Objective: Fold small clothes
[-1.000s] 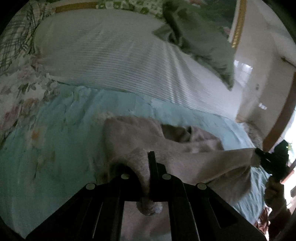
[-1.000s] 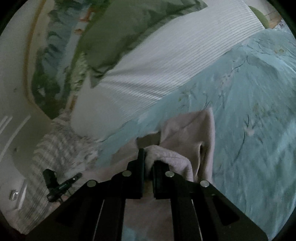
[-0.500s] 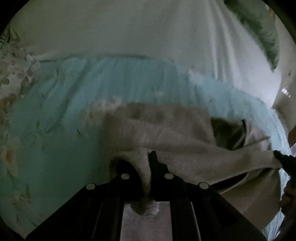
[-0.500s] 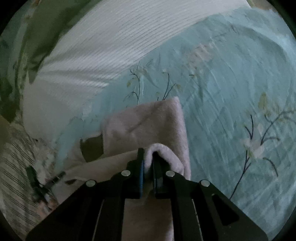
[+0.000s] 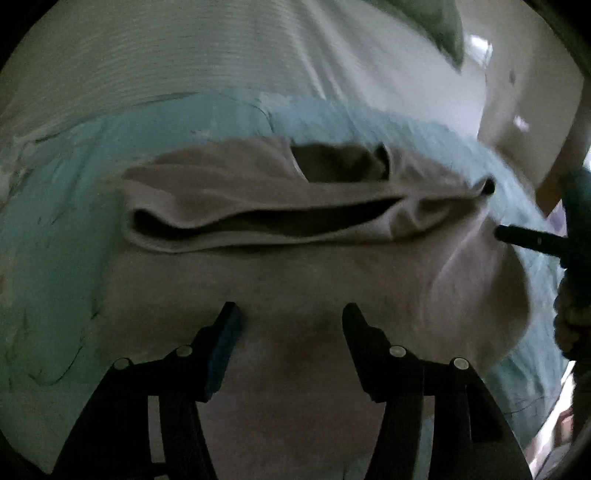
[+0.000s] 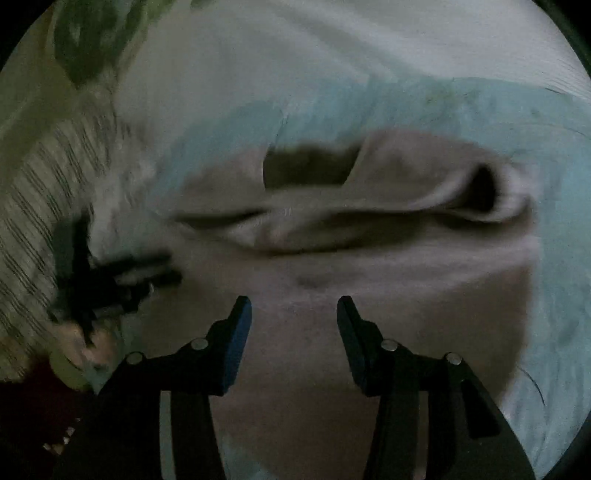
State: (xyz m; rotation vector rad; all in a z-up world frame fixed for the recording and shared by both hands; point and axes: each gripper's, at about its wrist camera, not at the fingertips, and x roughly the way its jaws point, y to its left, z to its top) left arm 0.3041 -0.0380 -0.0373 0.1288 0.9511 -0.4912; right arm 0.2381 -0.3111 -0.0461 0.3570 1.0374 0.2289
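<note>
A small beige knit garment [image 5: 295, 266] lay on the light-blue floral bedspread [image 5: 55, 236], filling mid-frame in the left wrist view. A white ribbed blanket [image 5: 184, 55] lay behind it across the upper frame, with a green pillow [image 5: 439, 26] at upper right.

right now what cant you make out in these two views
- Near edge of the pinkish garment: both wrist views, hidden under the open jaws of the left gripper and right gripper.
- Inside the garment's opening: too dark in both views.
- Left gripper as seen from the right wrist view: motion-blurred.
- Pattern on the teal bedspread: smeared by blur.
</note>
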